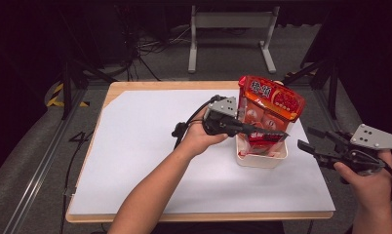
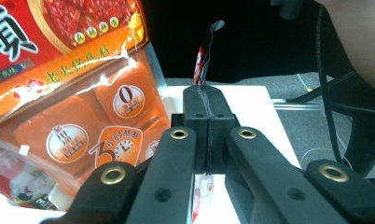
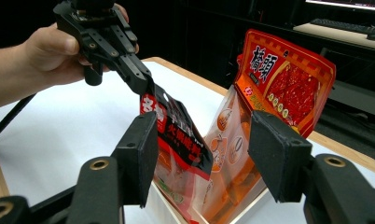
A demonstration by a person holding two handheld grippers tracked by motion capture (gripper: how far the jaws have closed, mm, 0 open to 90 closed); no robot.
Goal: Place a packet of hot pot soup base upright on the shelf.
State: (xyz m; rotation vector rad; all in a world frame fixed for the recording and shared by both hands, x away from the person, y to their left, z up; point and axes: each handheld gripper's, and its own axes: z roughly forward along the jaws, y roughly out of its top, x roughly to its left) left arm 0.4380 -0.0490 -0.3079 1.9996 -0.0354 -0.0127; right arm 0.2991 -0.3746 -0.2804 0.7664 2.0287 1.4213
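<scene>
Dark-red packet (image 3: 176, 135) lower end hidden in white tray (image 1: 262, 159); print too small to read.

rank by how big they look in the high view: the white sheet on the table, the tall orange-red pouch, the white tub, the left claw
1. white sheet, by far the largest.
2. tall orange-red pouch, standing in the tub.
3. and 4. white tub and left claw: too alike to rank, since the pouches cover much of the tub and the claw sits higher, nearer the camera.
</scene>
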